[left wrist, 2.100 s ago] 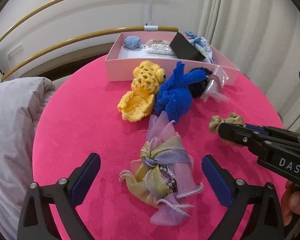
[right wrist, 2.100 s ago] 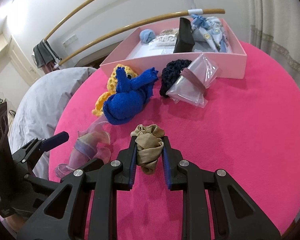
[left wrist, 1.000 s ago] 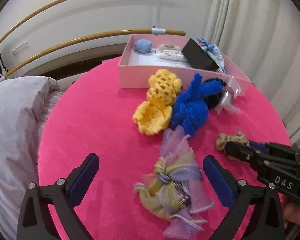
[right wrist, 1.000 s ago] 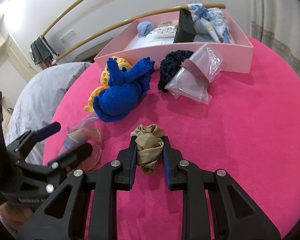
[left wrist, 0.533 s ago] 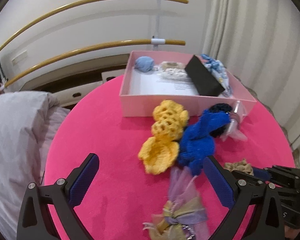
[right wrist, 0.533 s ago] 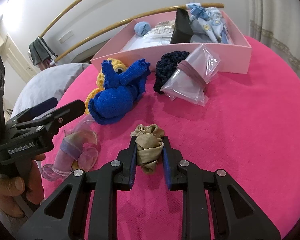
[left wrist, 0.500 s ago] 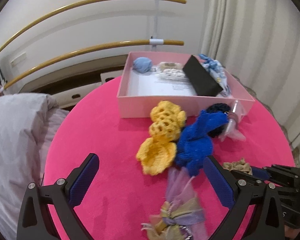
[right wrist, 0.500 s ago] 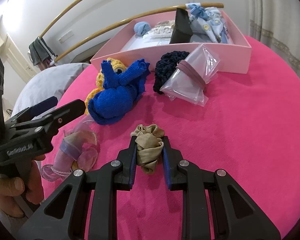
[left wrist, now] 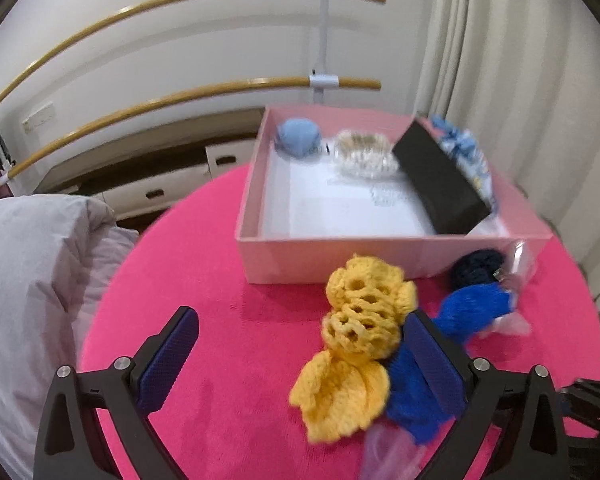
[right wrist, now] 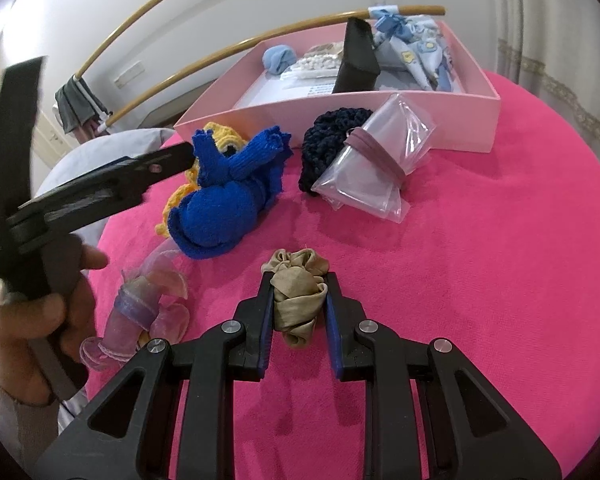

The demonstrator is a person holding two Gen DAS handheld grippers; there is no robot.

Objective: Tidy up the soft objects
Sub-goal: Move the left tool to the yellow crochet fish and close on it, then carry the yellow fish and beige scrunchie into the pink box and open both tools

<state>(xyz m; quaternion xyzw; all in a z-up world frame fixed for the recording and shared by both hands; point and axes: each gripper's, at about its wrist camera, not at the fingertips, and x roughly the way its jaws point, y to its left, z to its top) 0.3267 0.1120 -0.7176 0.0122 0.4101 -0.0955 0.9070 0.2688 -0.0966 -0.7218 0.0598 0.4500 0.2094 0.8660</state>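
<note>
Between the jaws of the right hand-held gripper (right wrist: 298,312) sits a tan satin scrunchie (right wrist: 298,288), pinched from both sides and resting on the pink desk (right wrist: 480,260). That grasp looks finished, so the step in hand is the carry to the pink box (left wrist: 256,204), which lies well ahead of this gripper at the far edge of the desk.

Ahead and to the left of it lie a blue knitted piece (right wrist: 228,196) and a yellow crocheted piece (left wrist: 356,336); straight ahead, near the box wall, are a dark knitted item (right wrist: 328,140) and a banded plastic bag (right wrist: 376,164).

The left hand-held gripper (left wrist: 296,360) stands wide apart and holds nothing, with the yellow piece just inside its right finger; the view is blurred, so whether it touches is unclear. A pastel organza bundle (right wrist: 148,304) lies near the person's hand (right wrist: 28,312).

Next, the scrunchie probably needs lifting clear, passing over the bag and the near wall, and releasing onto the box's bare floor.
</note>
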